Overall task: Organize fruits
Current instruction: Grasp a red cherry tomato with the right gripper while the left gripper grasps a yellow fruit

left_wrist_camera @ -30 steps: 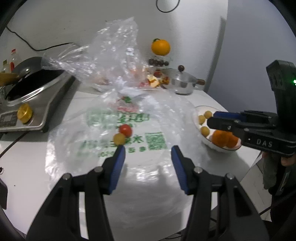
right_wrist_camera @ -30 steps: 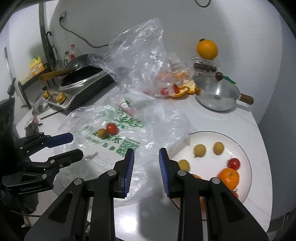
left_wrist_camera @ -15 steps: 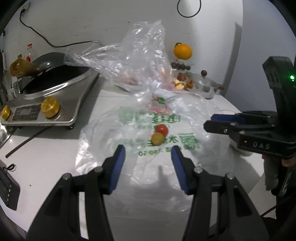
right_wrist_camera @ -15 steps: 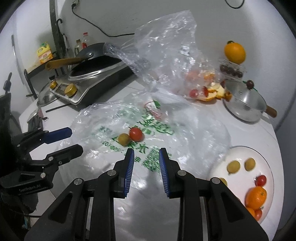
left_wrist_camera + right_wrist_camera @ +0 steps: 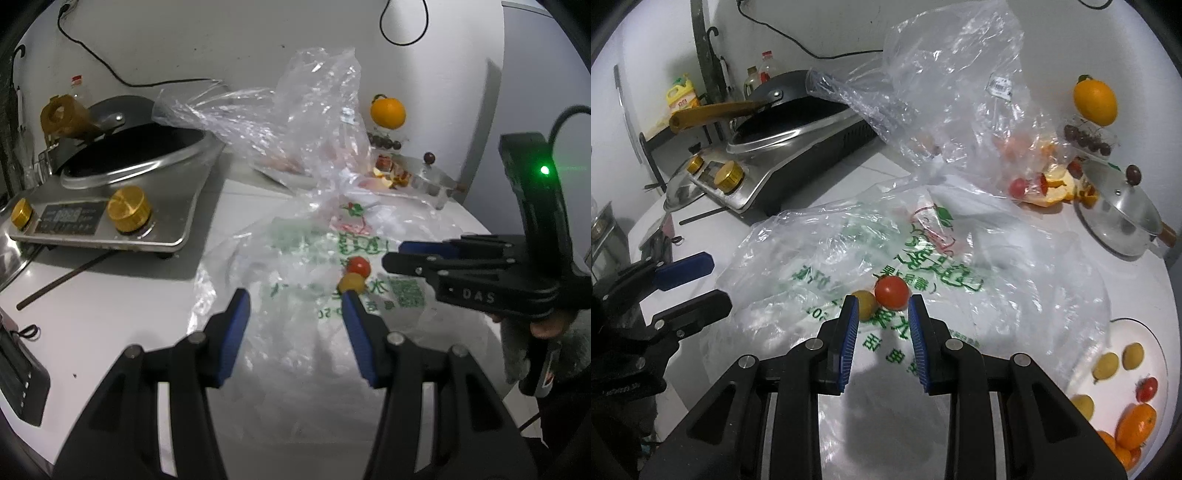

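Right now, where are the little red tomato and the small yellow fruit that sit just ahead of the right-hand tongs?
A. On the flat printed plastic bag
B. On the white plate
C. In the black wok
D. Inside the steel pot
A: the red tomato and the yellow fruit lie side by side on the printed plastic bag spread on the table, away from the white plate.
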Tool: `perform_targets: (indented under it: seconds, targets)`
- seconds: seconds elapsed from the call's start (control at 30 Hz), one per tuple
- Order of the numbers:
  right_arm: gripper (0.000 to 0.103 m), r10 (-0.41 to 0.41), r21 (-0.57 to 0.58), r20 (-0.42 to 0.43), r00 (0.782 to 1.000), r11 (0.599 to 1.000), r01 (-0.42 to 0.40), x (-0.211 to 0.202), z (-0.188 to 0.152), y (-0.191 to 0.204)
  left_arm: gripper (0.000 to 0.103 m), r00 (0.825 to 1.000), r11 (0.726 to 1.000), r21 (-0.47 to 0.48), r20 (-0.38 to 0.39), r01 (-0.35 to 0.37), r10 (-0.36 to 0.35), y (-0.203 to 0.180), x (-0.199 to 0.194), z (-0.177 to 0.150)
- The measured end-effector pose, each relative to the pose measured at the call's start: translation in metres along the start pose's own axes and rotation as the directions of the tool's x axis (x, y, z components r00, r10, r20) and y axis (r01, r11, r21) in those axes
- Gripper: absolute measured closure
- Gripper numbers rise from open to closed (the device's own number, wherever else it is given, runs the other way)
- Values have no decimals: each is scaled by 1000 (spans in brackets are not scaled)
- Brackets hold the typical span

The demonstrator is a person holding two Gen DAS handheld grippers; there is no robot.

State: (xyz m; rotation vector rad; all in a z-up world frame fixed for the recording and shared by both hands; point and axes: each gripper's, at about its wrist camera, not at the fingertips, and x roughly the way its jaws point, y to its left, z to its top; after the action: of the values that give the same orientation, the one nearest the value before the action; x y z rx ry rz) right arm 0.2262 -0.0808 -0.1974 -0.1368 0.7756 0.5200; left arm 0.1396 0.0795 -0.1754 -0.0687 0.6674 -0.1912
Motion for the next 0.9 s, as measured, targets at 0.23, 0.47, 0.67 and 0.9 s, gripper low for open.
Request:
perform_targets:
  seconds: [0.23,0.47,0.67,0.9]
  targets:
    - [74,9,23,-31,999,1000,-9,26,7,-6,50,1000,1000,-3,-15,1,-1,6,13,1]
    - [74,31,59,-59,998,998,-28,44,10,-12,50,1000,1000,-2,-24,-3,3,9,22,2]
    - [74,38,71,-69,997,997,-33,51,13,-13,50,1000,1000,6,-26,-8,9,6,24,4]
    - [67,44,94,-81,996,995,-36,54,12,-20,50,1000,999,36,-24,-5,5,-7,23,8]
